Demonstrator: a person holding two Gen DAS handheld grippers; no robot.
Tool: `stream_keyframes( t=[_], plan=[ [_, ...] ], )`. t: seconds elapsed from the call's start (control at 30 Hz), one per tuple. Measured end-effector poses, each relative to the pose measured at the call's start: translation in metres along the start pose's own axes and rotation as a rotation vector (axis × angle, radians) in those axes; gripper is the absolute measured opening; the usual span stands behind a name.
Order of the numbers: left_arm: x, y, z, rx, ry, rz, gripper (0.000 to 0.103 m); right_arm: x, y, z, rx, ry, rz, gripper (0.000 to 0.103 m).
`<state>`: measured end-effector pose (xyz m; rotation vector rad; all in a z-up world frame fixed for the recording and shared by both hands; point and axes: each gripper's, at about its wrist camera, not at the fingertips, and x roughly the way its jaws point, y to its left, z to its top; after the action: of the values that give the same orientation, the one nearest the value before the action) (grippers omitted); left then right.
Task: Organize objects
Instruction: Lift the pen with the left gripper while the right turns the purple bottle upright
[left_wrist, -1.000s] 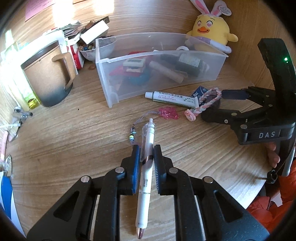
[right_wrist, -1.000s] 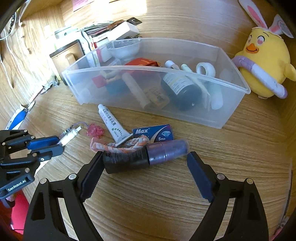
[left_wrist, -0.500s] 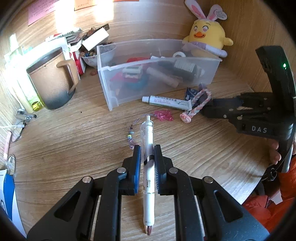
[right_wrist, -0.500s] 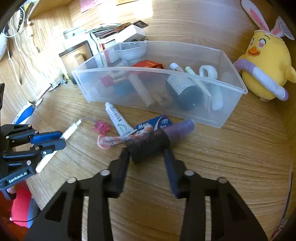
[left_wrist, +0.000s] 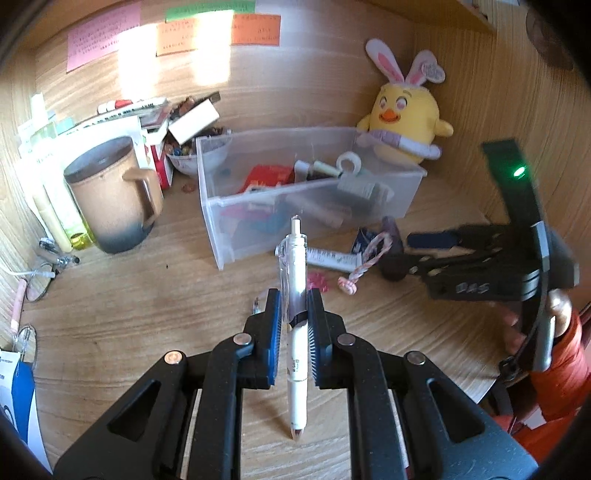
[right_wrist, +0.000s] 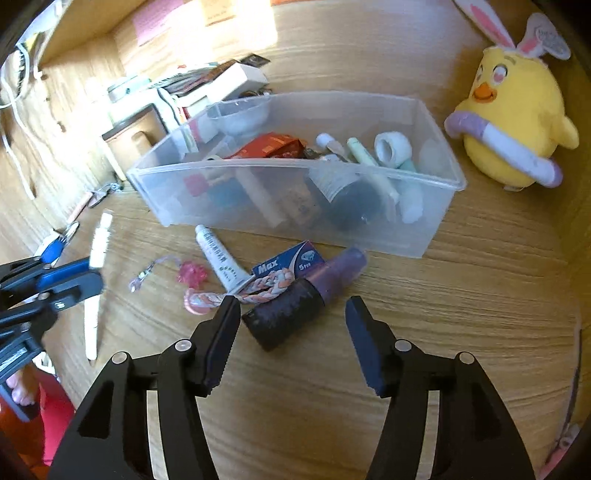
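Pen (left_wrist: 297, 325) higher off desk vs. 1 s ago, in left hand-held gripper (left_wrist: 293, 314).

A white pen (left_wrist: 296, 325), a yellow plush chick (right_wrist: 513, 122), a pink-and-white braided cord (right_wrist: 255, 290), a purple-and-black tube (right_wrist: 306, 295).

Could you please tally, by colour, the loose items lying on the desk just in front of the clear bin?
White: 1, the ointment tube
Blue: 1, the Max box
Pink: 2, the braided cord and the charm
Dark purple: 1, the cylinder
Total: 5, all outside the clear bin
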<state>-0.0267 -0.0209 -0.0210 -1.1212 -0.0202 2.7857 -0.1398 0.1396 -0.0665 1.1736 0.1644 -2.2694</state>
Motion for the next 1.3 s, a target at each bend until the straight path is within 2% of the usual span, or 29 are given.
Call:
stream_keyframes(
  t=[0.23,0.5,0.77,0.8,0.87,0.9,1.1,1.2,1.27,1.3],
  plan=[
    [-0.003,0.004,0.015,-0.023,-0.042,-0.012,0.013,0.017,0.003,0.001,-0.012,0.009,-0.044,0.055],
    [-0.007,0.005,0.035,-0.043,-0.091,-0.022,0.012,0.005,-0.008,-0.011,-0.017,-0.005,-0.043,0.045],
    [-0.021,0.002,0.063,-0.036,-0.177,-0.017,0.012,-0.013,-0.022,-0.029,-0.023,0.003,-0.072,0.046],
    [-0.023,0.001,0.067,-0.035,-0.19,-0.015,0.012,-0.017,-0.021,-0.031,-0.018,-0.01,-0.089,0.047],
    [-0.026,0.0,0.074,-0.034,-0.211,-0.01,0.01,-0.023,-0.02,-0.03,-0.016,-0.02,-0.094,0.064],
    [-0.027,-0.001,0.078,-0.032,-0.219,-0.009,0.01,-0.026,-0.02,-0.029,-0.009,-0.035,-0.09,0.067],
    [-0.024,-0.004,0.093,-0.028,-0.238,-0.002,0.01,-0.013,-0.027,-0.024,0.05,-0.037,-0.132,0.068],
    [-0.02,-0.004,0.102,-0.027,-0.242,0.006,0.01,-0.008,-0.034,-0.027,0.076,-0.027,-0.14,0.057],
    [-0.018,-0.002,0.108,-0.031,-0.247,0.011,0.01,-0.011,-0.036,-0.028,0.082,-0.026,-0.127,0.04],
    [-0.016,-0.001,0.112,-0.035,-0.251,0.015,0.01,-0.012,-0.037,-0.03,0.084,-0.027,-0.123,0.034]
  ],
)
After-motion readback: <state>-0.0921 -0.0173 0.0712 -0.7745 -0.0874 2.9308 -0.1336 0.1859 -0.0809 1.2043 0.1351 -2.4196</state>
